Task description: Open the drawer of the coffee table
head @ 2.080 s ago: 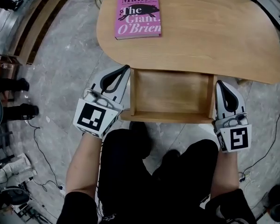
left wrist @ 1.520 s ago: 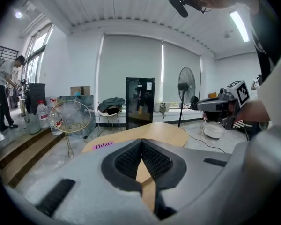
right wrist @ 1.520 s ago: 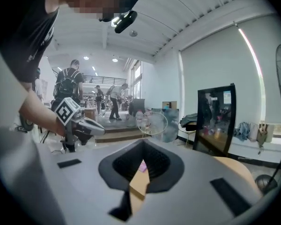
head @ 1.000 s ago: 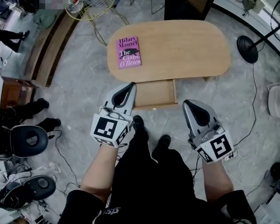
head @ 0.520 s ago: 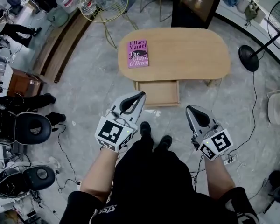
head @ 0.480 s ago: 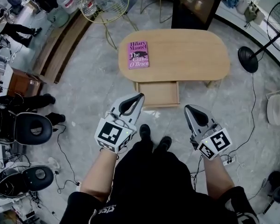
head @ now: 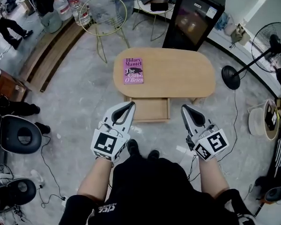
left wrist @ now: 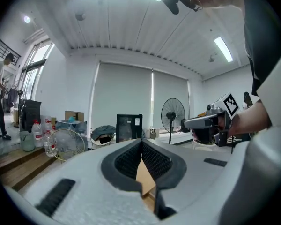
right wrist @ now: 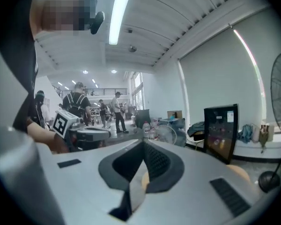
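Observation:
The oval wooden coffee table [head: 178,74] stands on the grey floor ahead of me. Its drawer [head: 150,110] is pulled out toward me and looks empty. A pink book [head: 133,70] lies on the table's left part. My left gripper [head: 130,104] is raised in the air, shut and holding nothing, its tip over the drawer's left corner in the head view. My right gripper [head: 183,108] is also shut and empty, raised just right of the drawer. In both gripper views the jaws meet at the tips [left wrist: 141,142] [right wrist: 143,143] and point level across the room.
A black cabinet [head: 192,18] stands behind the table, a wire chair [head: 103,13] to its left. A floor fan [head: 269,46] and its round base [head: 230,77] stand right. Cables cross the floor. Black chairs [head: 16,135] and a person's legs are left.
Both grippers have let go of the drawer's sides and risen well above it. The head view has pulled back and up, so the table looks smaller. The drawer stays open.

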`<action>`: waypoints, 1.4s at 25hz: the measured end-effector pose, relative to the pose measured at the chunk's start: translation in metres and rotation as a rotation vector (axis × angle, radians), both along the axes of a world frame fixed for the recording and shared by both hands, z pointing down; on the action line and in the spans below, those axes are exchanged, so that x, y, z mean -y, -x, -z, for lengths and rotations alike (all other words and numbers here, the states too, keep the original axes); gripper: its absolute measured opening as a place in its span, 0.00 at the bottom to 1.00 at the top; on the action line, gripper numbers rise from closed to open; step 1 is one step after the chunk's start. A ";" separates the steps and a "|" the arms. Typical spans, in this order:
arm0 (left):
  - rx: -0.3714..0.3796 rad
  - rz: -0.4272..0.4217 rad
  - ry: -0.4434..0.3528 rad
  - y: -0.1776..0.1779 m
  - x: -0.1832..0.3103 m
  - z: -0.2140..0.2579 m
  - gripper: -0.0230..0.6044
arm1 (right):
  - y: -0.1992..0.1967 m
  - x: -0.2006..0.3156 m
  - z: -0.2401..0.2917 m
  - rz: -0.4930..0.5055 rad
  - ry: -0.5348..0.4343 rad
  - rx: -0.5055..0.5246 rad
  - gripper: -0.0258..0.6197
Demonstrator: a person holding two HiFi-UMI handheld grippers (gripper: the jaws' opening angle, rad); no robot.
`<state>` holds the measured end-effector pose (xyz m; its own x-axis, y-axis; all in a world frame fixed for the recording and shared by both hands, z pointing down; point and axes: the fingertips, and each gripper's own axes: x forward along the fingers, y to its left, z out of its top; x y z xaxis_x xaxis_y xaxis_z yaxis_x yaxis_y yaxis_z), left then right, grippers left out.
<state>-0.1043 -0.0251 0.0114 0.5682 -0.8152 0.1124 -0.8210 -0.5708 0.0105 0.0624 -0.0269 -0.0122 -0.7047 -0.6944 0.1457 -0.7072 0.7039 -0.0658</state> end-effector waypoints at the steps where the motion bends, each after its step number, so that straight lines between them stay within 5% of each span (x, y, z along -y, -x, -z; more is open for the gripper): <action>1: -0.024 0.004 -0.008 0.003 0.004 0.006 0.05 | 0.003 0.002 0.003 -0.014 -0.019 -0.031 0.05; 6: -0.094 0.043 -0.032 0.005 0.027 0.033 0.05 | 0.013 0.001 0.014 0.035 -0.028 -0.019 0.05; 12: -0.071 0.070 -0.042 -0.018 0.026 0.056 0.05 | -0.002 0.008 0.020 0.127 -0.081 -0.051 0.05; 21: -0.015 0.223 0.024 -0.107 0.017 0.051 0.05 | -0.102 -0.002 0.013 0.298 -0.081 -0.005 0.05; 24: -0.033 0.215 0.051 -0.146 0.005 0.046 0.05 | -0.134 -0.005 0.018 0.324 -0.078 0.021 0.05; 30: 0.045 0.207 0.094 -0.195 -0.008 0.025 0.05 | -0.179 0.000 0.019 0.254 -0.082 0.057 0.05; 35: 0.167 0.103 0.046 -0.222 -0.003 0.051 0.05 | -0.191 0.001 0.023 0.195 -0.105 0.066 0.05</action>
